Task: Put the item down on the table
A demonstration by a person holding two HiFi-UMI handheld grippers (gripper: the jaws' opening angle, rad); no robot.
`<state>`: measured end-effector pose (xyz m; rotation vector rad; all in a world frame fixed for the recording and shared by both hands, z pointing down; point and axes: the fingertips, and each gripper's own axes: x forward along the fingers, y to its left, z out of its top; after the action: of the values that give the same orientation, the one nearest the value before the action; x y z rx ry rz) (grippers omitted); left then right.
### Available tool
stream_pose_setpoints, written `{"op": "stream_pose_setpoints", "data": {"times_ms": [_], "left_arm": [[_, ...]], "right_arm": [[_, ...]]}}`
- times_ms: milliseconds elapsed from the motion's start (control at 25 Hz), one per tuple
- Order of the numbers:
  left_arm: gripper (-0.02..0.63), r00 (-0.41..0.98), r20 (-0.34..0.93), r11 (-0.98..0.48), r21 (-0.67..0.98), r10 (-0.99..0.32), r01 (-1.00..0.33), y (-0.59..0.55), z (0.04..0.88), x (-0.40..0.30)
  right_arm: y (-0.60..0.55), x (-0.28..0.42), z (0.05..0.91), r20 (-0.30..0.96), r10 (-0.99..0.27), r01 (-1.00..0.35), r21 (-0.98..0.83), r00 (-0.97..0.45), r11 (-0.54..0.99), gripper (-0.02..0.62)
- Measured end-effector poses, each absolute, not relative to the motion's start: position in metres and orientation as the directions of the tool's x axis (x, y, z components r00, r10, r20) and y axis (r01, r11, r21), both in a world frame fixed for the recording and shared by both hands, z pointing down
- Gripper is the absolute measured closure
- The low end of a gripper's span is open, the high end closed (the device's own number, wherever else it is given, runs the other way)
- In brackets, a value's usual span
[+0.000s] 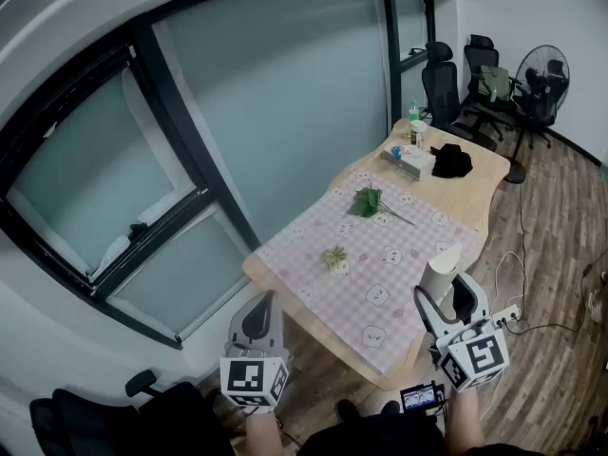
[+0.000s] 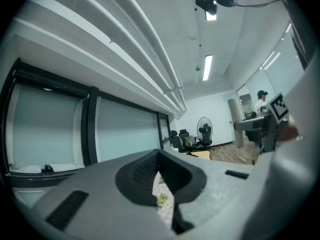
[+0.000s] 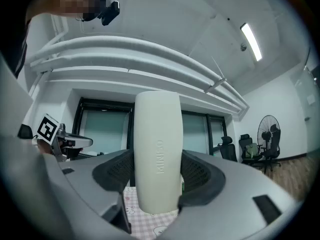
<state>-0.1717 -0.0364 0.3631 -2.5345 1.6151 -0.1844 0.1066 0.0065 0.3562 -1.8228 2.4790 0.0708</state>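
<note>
The right claw point(image 1: 445, 300) is clamped on the item point(image 3: 157, 149), a pale, smooth oblong body, with a pad pressing each of its flanks. The claw points level, so the item's long axis stands upright across the jaws: most of it rises above them and a short lower end hangs beneath. The table point(image 1: 478, 177) lies ahead of and below this claw, and its near edge and checked cloth point(image 1: 380, 264) show just under the item's bottom end. Setting it down therefore looks like a short push forward and a straight descent onto its base. The left claw point(image 1: 258, 313) is closed with nothing between its jaws, and hangs off to the side, short of the table's near corner.
</note>
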Motion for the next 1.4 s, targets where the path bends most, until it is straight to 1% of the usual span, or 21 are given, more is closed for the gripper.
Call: {"op": "stream_pose_setpoints", "data": {"times_ms": [600, 840, 1160, 1400], "left_arm": [[0.606, 0.419, 0.031, -0.417, -0.183, -0.907, -0.89, -0.027, 0.359, -0.151], [0.606, 0.419, 0.046, -0.42, -0.176, -0.907, -0.89, -0.022, 0.368, -0.136], [0.606, 0.432, 0.051, -0.435, -0.134, -0.9, -0.89, -0.102, 0.384, -0.142], [0.606, 0.476, 0.052, -0.479, -0.129, -0.878, -0.869, -0.167, 0.384, -0.144]], "right_arm": [[0.015, 0.124, 0.358, -0.091, -0.952, -0.956, 0.01, -0.292, 0.292, 0.298], [-0.009, 0.136, 0.379, -0.062, -0.949, -0.951, 0.008, -0.308, 0.308, 0.298], [-0.079, 0.123, 0.395, -0.015, -0.95, -0.949, 0.04, -0.313, 0.312, 0.298], [-0.137, 0.119, 0.411, 0.019, -0.964, -0.963, 0.041, -0.264, 0.265, 0.298]]}}
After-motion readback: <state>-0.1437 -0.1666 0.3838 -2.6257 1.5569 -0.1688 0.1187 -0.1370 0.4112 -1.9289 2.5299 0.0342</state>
